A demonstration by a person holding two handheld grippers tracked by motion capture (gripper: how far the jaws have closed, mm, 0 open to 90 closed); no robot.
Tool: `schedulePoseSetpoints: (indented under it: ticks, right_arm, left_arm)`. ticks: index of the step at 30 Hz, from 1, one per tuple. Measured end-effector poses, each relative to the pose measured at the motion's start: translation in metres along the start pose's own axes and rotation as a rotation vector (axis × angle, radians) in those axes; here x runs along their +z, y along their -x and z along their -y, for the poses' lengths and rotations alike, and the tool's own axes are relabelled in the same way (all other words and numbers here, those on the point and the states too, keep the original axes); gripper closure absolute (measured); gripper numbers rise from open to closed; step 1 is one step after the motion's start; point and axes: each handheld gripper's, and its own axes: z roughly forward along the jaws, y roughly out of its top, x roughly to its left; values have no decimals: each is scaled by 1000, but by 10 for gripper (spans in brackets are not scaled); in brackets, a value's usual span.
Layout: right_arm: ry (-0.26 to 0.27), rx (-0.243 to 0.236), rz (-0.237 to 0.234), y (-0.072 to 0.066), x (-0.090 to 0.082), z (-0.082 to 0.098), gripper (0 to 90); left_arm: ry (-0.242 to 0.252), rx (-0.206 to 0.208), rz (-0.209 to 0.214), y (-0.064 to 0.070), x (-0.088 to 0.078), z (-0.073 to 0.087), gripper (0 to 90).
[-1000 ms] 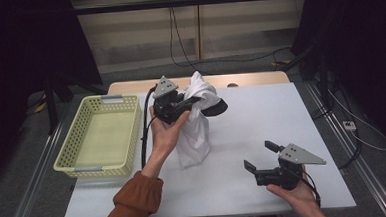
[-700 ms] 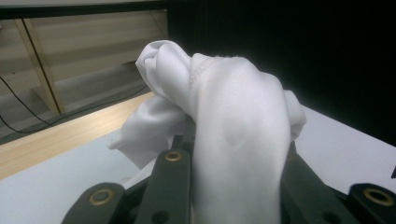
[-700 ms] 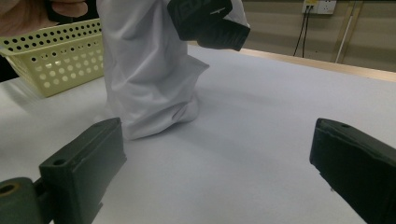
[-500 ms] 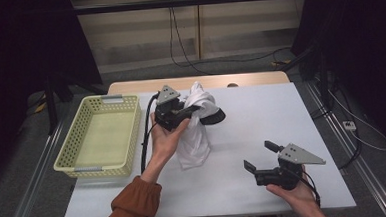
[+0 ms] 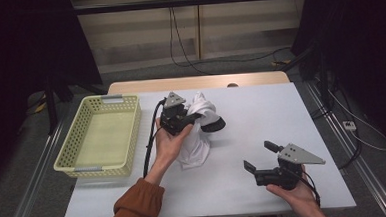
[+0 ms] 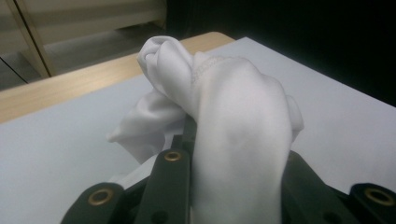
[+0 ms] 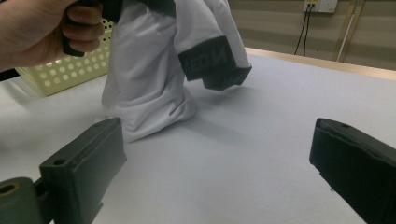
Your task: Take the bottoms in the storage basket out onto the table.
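Observation:
A white garment (image 5: 195, 138) with a black cuff (image 5: 213, 124) hangs from my left gripper (image 5: 194, 117) over the middle of the table, its lower end bunched on the tabletop. In the left gripper view the white cloth (image 6: 233, 121) is draped over and pinched between the black jaws, which are shut on it. My right gripper (image 5: 259, 156) rests low near the front right of the table, jaws open and nothing between them. In the right gripper view the garment (image 7: 154, 70) and its black cuff (image 7: 212, 63) hang ahead of my right gripper (image 7: 219, 168).
A pale yellow plastic basket (image 5: 74, 157) sits at the table's left side, with its corner (image 7: 70, 70) showing beside the hand in the right gripper view. A wooden strip (image 5: 199, 82) runs along the white table's far edge. Cables lie on the floor behind.
My left gripper has sunk toward the table with the garment, so more of the cloth now piles on the tabletop. The right gripper has stayed put.

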Motion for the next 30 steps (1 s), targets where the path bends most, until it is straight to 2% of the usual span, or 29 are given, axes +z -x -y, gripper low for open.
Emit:
schedulePoseSetpoints:
  ticks: [2, 6, 13, 21, 30]
  right_arm:
    - [1, -1, -1, 0, 0, 0, 30]
    - [1, 2, -3, 0, 0, 0, 30]
    - [1, 1, -2, -1, 0, 0, 30]
    - [1, 0, -2, -1, 0, 0, 30]
    - [1, 1, -4, -1, 0, 0, 30]
  left_arm:
    - [-11, -10, 4, -1, 3, 4, 769]
    - [-36, 5, 8, 0, 6, 9, 768]
    - [-109, 6, 1, -3, 15, 17, 766]
    - [-159, -20, 2, -7, 21, 34, 760]
    - [-239, 6, -10, -8, 34, 46, 752]
